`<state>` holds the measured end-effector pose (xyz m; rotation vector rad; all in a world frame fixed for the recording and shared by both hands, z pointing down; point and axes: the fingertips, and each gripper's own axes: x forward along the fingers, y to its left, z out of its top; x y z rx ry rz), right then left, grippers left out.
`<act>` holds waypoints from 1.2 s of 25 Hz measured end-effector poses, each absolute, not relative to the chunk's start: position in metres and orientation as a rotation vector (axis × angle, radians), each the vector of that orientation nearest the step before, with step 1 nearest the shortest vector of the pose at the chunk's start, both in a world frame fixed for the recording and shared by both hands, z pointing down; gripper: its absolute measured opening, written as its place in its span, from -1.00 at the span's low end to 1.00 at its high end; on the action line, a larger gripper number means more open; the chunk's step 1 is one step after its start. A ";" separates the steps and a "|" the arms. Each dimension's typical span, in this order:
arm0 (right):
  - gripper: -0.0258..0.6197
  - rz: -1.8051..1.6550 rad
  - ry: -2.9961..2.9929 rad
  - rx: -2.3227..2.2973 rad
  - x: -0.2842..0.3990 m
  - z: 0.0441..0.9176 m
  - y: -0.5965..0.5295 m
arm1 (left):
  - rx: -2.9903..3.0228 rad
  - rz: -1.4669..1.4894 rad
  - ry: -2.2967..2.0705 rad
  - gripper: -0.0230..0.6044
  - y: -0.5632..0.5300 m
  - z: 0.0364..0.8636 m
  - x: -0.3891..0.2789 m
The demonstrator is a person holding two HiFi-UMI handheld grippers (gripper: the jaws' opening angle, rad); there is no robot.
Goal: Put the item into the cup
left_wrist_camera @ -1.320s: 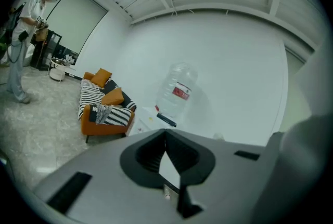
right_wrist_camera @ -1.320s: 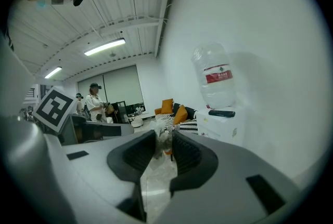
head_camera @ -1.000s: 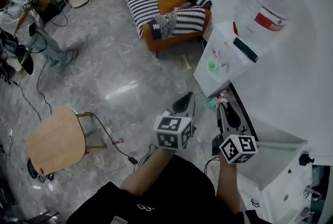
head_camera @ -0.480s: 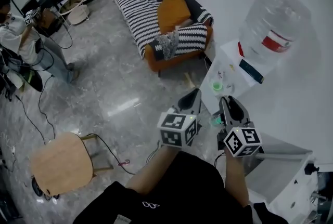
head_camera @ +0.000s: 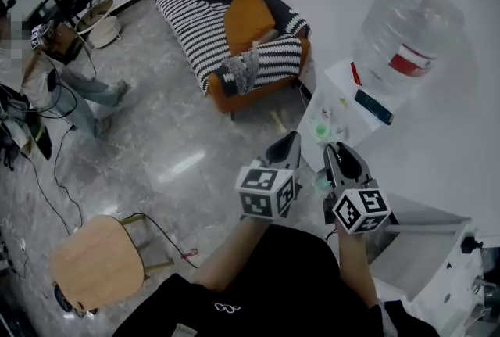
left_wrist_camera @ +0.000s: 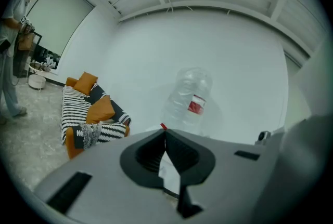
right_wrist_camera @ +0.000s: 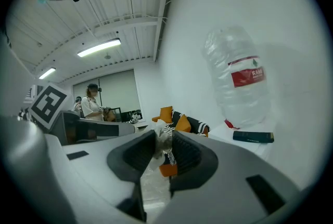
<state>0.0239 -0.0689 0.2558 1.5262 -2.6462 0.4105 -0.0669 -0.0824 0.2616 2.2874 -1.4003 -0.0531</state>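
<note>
My right gripper [right_wrist_camera: 162, 137] is shut on a crumpled clear plastic wrapper [right_wrist_camera: 157, 151] that bulges between its pads. In the head view the right gripper [head_camera: 335, 150] and left gripper [head_camera: 290, 140] are held side by side, just short of a white stand [head_camera: 332, 93]. A small green cup [head_camera: 321, 130] stands on that stand, ahead of and between both tips. The left gripper [left_wrist_camera: 165, 133] has its tips together with nothing between them.
A large water bottle [head_camera: 406, 30] and a dark flat slab [head_camera: 373, 106] also sit on the stand. A striped sofa with orange cushions [head_camera: 226, 23] is beyond, a wooden stool [head_camera: 98, 261] at lower left, a person [head_camera: 55, 69] at far left.
Both grippers have come closer to the white stand and the green cup. The right one still grips the wrapper; the left stays shut.
</note>
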 end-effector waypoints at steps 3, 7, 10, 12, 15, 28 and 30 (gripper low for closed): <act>-0.59 0.402 -2.634 1.546 0.029 0.256 -0.074 | 2.305 -0.050 -1.376 -0.89 -0.086 0.262 -0.061; -0.59 0.398 -2.626 1.557 0.028 0.258 -0.077 | 2.329 -0.021 -1.315 -0.88 -0.085 0.266 -0.050; -0.59 0.388 -2.620 1.552 0.025 0.259 -0.075 | 2.348 -0.009 -1.275 -0.89 -0.080 0.269 -0.043; -0.59 0.378 -2.611 1.550 0.024 0.260 -0.073 | 2.345 -0.011 -1.266 -0.88 -0.080 0.270 -0.042; -0.59 0.367 -2.587 1.560 0.030 0.262 -0.071 | 2.338 -0.026 -1.257 -0.89 -0.081 0.271 -0.042; -0.59 0.349 -2.443 1.602 0.051 0.287 -0.052 | 2.269 0.031 -1.182 -0.89 -0.059 0.304 -0.025; -0.59 0.367 -2.422 1.600 0.054 0.296 -0.051 | 2.229 0.037 -1.163 -0.88 -0.056 0.315 -0.024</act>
